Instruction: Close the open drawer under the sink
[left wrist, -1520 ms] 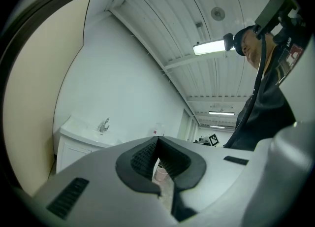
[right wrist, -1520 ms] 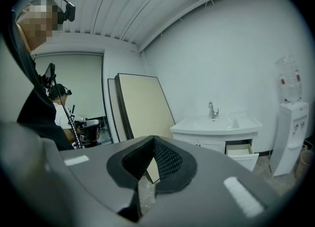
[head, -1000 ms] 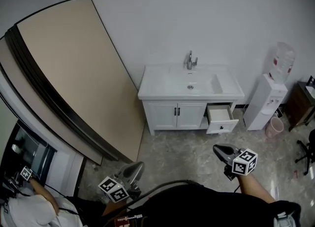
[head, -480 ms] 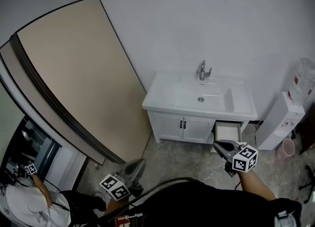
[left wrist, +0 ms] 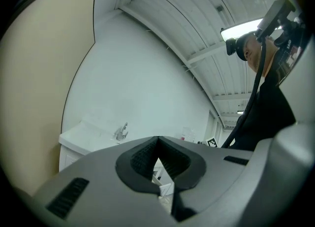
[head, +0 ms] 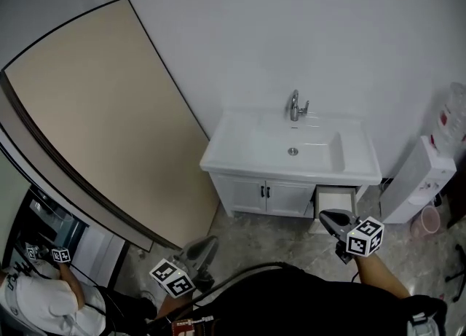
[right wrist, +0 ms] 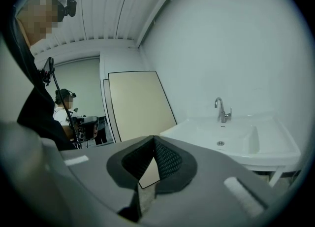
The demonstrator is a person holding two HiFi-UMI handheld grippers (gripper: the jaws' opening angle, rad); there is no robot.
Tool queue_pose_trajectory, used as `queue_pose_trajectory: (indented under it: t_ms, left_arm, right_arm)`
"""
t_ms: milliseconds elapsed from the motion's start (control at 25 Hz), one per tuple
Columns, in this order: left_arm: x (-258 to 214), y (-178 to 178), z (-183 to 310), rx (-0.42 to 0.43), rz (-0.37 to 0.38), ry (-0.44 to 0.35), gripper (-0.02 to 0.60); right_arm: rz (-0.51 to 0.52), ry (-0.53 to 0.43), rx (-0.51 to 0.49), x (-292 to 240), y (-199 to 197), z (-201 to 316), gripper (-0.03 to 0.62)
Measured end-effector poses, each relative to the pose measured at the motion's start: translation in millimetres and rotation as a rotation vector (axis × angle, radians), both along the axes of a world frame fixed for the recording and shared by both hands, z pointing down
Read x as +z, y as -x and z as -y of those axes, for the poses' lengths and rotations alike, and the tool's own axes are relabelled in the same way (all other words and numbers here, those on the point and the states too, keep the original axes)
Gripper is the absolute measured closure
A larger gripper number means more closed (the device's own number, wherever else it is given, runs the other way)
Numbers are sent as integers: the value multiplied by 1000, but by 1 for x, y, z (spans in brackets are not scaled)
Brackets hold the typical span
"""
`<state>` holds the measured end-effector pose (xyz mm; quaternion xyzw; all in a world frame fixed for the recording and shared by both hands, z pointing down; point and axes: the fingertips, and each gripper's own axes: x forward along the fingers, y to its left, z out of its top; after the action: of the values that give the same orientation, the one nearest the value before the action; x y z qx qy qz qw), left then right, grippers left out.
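Shut tight on nothing, left claw (head: 209,242) and right claw (head: 324,216) alike, short of the open drawer (head: 336,197) jutting beneath the sink's (head: 291,152) right end; could skew and jam it by pushing off-centre with that narrow tip.

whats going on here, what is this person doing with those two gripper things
A person stands facing a white sink cabinet with a gripper in each hand. The drawer at the cabinet's lower right is pulled open. In the head view the right gripper shows just below that drawer, while the left gripper is off to the other side, over the floor. Both have their jaws shut on nothing and neither touches the cabinet, so the drawer is not yet closed.
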<state>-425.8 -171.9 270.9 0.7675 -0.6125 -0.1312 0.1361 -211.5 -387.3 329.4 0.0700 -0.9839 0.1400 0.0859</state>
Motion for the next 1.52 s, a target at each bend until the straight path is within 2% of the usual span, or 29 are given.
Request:
queue_pose_trajectory:
  t_ms: [240, 680, 920, 1240, 1520]
  left_arm:
    - [6, 37, 49, 90, -15, -14, 584]
    - [-16, 186, 136, 269, 8, -53, 584]
    - [-5, 242, 175, 349, -8, -29, 584]
    - [15, 250, 214, 351, -33, -6, 584]
    - [1, 224, 272, 281, -47, -24, 584]
  right_arm:
    - [-13, -5, 84, 4, 24, 33, 592]
    - [-7, -47, 259, -26, 138, 75, 592]
    - [-32, -36, 307, -24, 189, 91, 592]
    - [-62, 5, 325, 2, 191, 125, 593]
    - [-36, -14, 210, 6, 197, 202, 593]
